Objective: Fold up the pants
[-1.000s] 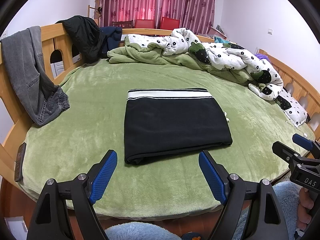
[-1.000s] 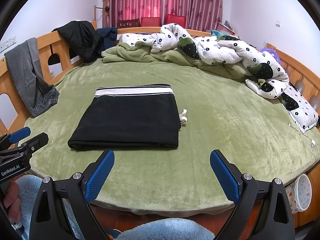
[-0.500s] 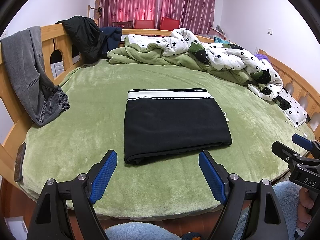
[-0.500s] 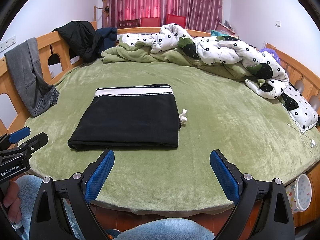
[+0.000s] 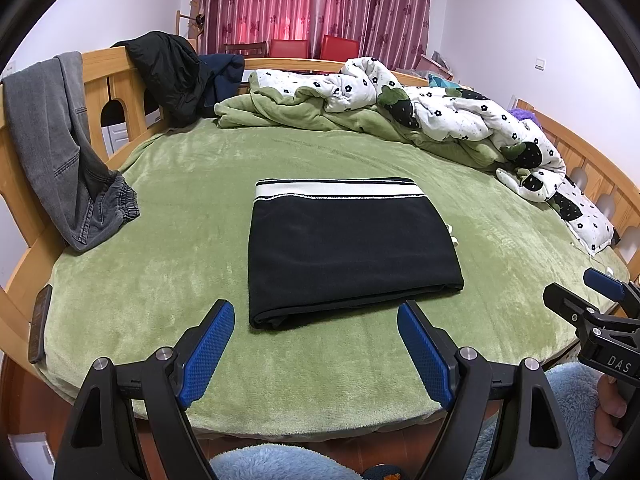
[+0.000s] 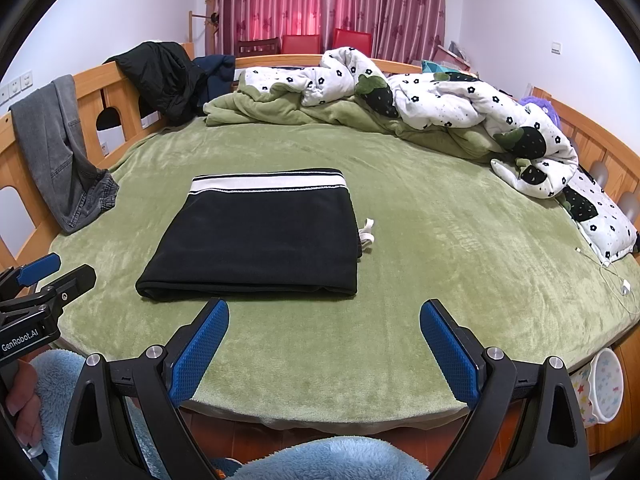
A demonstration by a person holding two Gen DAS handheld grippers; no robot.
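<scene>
In the middle of the green plush bed cover, the black pants with a white-striped waistband lie folded into a flat rectangle, waistband at the far edge, fold edge toward the person, long axis running side to side. Left gripper hangs just short of that near edge, almost dead ahead of it, jaws wide apart with nothing between. Right gripper is equally spread and empty, but the pants sit off to its left, so the left one looks nearer. Looks finished, or one fold left.
</scene>
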